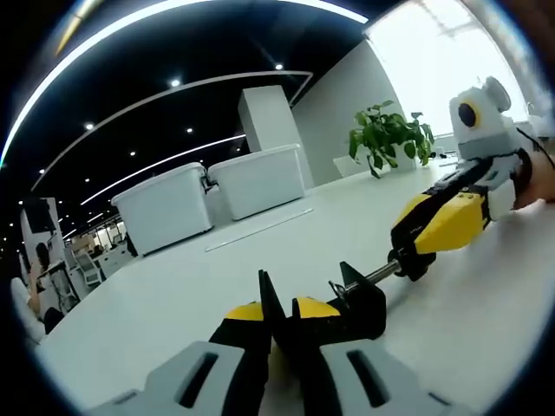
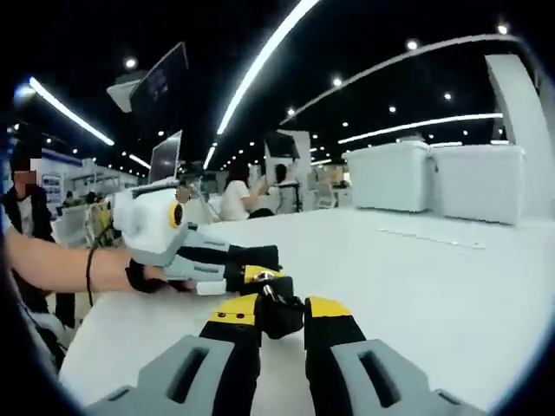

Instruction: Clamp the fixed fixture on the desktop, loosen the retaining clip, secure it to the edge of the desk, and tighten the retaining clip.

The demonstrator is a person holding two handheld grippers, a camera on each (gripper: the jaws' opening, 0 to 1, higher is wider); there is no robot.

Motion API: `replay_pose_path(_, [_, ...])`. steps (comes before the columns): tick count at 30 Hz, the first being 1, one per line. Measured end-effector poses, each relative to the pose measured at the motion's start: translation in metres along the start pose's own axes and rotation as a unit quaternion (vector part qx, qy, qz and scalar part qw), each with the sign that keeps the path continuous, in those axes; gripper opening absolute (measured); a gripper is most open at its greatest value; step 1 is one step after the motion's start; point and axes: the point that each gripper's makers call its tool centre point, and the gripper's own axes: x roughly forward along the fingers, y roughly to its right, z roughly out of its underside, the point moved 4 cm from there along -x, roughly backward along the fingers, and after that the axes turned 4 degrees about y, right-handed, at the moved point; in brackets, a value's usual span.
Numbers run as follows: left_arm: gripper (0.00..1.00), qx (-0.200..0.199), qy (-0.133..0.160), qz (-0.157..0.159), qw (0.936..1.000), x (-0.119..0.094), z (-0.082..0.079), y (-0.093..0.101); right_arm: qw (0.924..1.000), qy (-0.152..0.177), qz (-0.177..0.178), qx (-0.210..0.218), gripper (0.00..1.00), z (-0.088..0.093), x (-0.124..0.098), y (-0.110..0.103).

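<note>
Two grippers on a black-and-yellow screw clamp fixture (image 1: 364,299) lying on the white desktop (image 1: 260,260).
L gripper (image 1: 279,322): jaws pinching clamp's black frame end. R gripper (image 2: 282,314): jaws closed on black-yellow handle (image 1: 438,225) w/ threaded rod. Behind: two white plastic bins (image 1: 212,195), green potted plant (image 1: 390,134).

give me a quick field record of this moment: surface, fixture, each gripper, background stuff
surface: white desk
fixture: black clamp with a threaded rod, lying on the desk
left gripper: shut on the clamp body
right gripper: shut on the clamp's handle end; seen in left gripper view at
background: two white bins, potted plant, seated people at desks
</note>
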Motion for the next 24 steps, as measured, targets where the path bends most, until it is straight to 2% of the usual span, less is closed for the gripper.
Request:
replay_pose_path(2, [0.1, 0.0, 0.0, 0.0, 1.0, 0.0, 0.0, 0.0, 0.9972, -0.005, 0.0, -0.075, 0.18, -0.003, 0.0, -0.004])
replay_pose_path(4, [0.1, 0.0, 0.0, 0.0, 1.0, -0.001, 0.0, 0.001, 0.9883, -0.012, 0.002, -0.152, 0.18, -0.004, 0.0, -0.01])
replay_pose_path(6, [0.1, 0.0, 0.0, -0.001, 1.0, -0.001, -0.001, 0.001, 0.9824, -0.016, 0.005, -0.186, 0.18, -0.004, 0.001, -0.012])
replay_pose_path(10, [0.1, 0.0, 0.0, -0.001, 1.0, -0.001, -0.001, 0.003, 0.9649, -0.024, 0.006, -0.262, 0.18, -0.005, 0.003, -0.013])
replay_pose_path(14, [0.1, 0.001, 0.0, -0.002, 1.0, -0.002, -0.002, 0.004, 0.9395, -0.034, 0.009, -0.341, 0.18, -0.003, 0.005, -0.017])
replay_pose_path(20, [0.1, 0.0, 0.0, -0.002, 1.0, -0.002, -0.001, 0.003, 0.9338, -0.039, 0.013, -0.355, 0.2, -0.005, -0.001, -0.019])
replay_pose_path(22, [0.1, -0.001, 0.0, -0.002, 1.0, -0.002, -0.002, 0.004, 0.9277, -0.049, 0.012, -0.37, 0.22, -0.004, -0.002, -0.021])
replay_pose_path(24, [0.1, 0.0, 0.0, -0.002, 1.0, -0.002, -0.002, 0.004, 0.9173, -0.065, -0.002, -0.393, 0.23, 0.0, 0.0, -0.018])
